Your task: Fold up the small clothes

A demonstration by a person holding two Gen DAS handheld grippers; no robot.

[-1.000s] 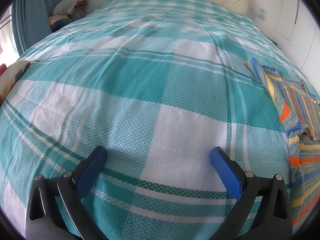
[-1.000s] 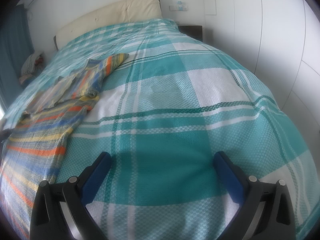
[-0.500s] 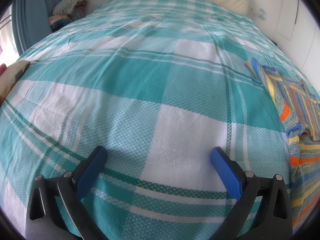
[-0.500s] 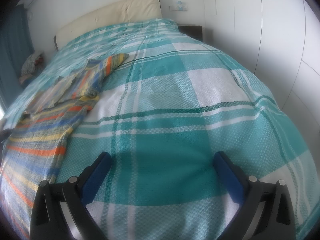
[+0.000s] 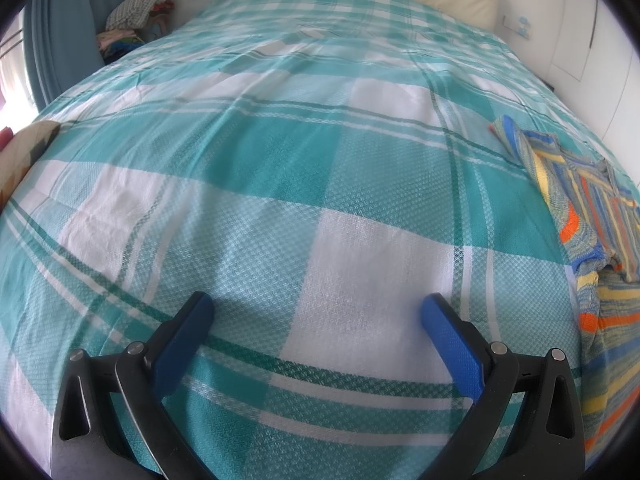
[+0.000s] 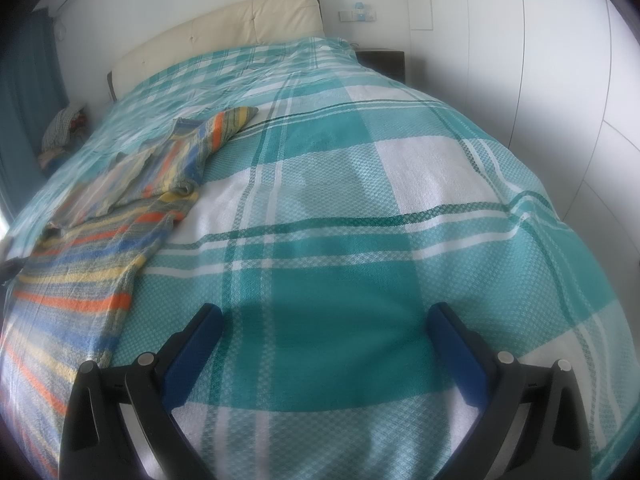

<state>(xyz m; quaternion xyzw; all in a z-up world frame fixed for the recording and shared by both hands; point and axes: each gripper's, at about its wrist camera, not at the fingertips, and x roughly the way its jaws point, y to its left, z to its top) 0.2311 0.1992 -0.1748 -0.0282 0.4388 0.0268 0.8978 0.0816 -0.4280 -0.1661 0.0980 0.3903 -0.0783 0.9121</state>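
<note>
Left wrist view shows the left hand-held gripper (image 5: pixel 316 308) with its blue fingers spread wide and empty, low over the bed (image 5: pixel 280 168), whose teal-and-white plaid cover lies mostly smooth. The striped top (image 5: pixel 592 200) lies at the right edge of that view, well apart from the fingers. In the right wrist view the right hand-held gripper (image 6: pixel 326 320) is likewise spread and empty, and the top (image 6: pixel 120 208) spreads flat to its left, one sleeve reaching toward the headboard (image 6: pixel 240 24), the hem running out of view at the lower left. The top looks like a light, soft knit, so it will likely sag and drag unless pinched through a doubled edge; the sleeve cuff, shoulder seam or hem corner seem the surest places to take hold. The cover could get caught in a low pinch. There is broad open bed on both sides of the top, while the wardrobe wall (image 6: pixel 560 80) stands near the bed's right edge.
</note>
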